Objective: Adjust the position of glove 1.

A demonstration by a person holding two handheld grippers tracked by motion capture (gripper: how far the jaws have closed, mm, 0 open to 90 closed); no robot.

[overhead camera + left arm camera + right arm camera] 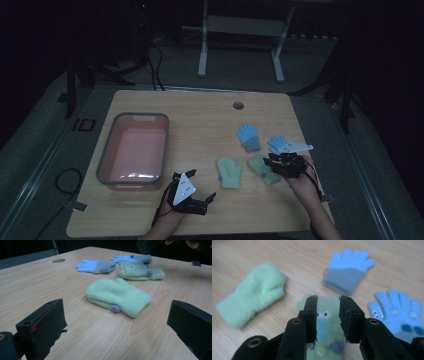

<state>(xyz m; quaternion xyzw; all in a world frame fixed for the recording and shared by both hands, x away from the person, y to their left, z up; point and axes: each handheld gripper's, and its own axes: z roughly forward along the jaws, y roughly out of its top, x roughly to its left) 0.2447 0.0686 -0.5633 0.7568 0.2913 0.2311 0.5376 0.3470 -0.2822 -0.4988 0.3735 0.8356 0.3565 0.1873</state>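
Evidently the work in hand was gathering gloves, and the step was the first pick. The right gripper (327, 315) hovered over the pale green fleece mitten with sewn-on eyes and buttons (325, 340), which lay flat on the light wooden desk (200, 115) near its right edge, toward the person's side. Its jaws stood a little apart, straddling the mitten's upper part with nothing between them; whether the tips touched the fleece could not be told.

The left gripper (192, 192) rested low near the front edge of the desk, just right of the pink plastic tub with a grey rim (107, 150), its jaws spread wide and empty, pointed toward the plain pale green fleece mitten (118, 300) lying toward the middle of the front half.

By my reading, the next move called for the right gripper to settle onto the eyed mitten, pinch a fold of soft fleece and lift it cleanly, probably toward the tub at the left; limp fabric would need a firm bite.

Counted: two green mittens, two blue gloves, one tub, which looked empty. The light blue knitted glove with a grey cuff (248, 136) lay farther back, and the light blue glove with pale dots (400, 312) lay nearest the right edge, just beside the eyed mitten.
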